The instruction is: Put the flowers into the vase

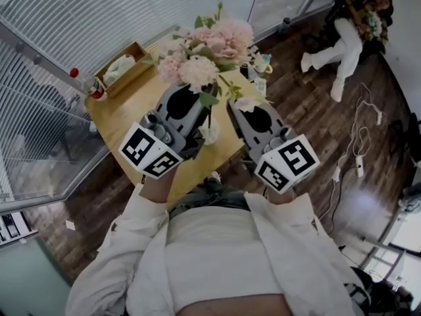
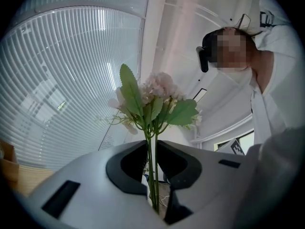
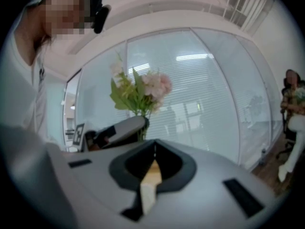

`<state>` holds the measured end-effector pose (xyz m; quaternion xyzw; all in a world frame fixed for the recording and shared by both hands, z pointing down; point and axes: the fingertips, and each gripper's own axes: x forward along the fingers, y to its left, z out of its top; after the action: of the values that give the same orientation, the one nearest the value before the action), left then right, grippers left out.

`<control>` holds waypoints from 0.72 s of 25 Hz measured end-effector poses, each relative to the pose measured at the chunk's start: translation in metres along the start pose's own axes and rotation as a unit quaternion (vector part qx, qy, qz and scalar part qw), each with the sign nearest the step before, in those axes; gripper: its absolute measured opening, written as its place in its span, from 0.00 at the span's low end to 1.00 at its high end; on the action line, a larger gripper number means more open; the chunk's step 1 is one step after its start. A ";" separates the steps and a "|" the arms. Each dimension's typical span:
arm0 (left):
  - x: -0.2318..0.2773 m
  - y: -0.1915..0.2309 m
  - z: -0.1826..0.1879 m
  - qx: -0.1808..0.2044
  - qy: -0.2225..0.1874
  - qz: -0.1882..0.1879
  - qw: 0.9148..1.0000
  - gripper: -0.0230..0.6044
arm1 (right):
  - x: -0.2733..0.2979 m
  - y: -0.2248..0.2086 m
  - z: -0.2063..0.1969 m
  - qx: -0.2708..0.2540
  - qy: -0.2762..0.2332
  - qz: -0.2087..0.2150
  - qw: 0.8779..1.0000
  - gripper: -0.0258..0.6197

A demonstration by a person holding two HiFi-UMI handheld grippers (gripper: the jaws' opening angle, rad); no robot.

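A bunch of pale pink flowers (image 1: 207,48) with green leaves stands upright over the wooden table (image 1: 125,114). My left gripper (image 1: 199,92) is shut on its thin green stems (image 2: 152,171), which run straight up between the jaws to the blooms (image 2: 155,99). Something small and white (image 1: 210,131), perhaps the vase, shows just below that gripper and is mostly hidden. My right gripper (image 1: 235,105) hangs close beside the bunch on the right, shut, with its jaws meeting at the tips (image 3: 153,144) and nothing between them. In the right gripper view the flowers (image 3: 143,87) rise above the left gripper (image 3: 119,130).
A wooden tray (image 1: 122,68) with pale items sits at the table's far left, a red-capped bottle (image 1: 95,91) beside it. Small ornaments (image 1: 262,63) stand at the far right corner. Glass walls with blinds enclose the table. A person (image 1: 348,31) sits beyond; cables (image 1: 358,157) lie on the floor.
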<state>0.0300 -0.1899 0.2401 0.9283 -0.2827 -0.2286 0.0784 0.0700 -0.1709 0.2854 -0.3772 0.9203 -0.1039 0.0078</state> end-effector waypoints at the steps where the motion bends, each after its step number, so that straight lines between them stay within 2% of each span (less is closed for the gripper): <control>1: -0.002 0.000 -0.002 -0.002 0.000 0.001 1.000 0.12 | -0.001 0.000 -0.002 0.002 0.002 -0.002 1.000 0.06; 5: -0.011 0.001 -0.010 -0.004 0.004 0.005 1.000 0.12 | -0.002 0.002 -0.009 0.009 0.007 -0.004 1.000 0.06; 12: -0.030 0.006 -0.035 -0.009 0.028 0.039 0.999 0.13 | -0.005 0.008 -0.025 0.026 0.021 -0.007 0.999 0.06; 18: -0.037 0.009 -0.056 -0.007 0.062 0.057 0.996 0.14 | -0.011 0.014 -0.053 0.047 0.050 -0.008 0.998 0.06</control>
<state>0.0245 -0.1755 0.3066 0.9225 -0.3283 -0.1673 0.1153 0.0633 -0.1431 0.3334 -0.3782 0.9105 -0.1657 -0.0211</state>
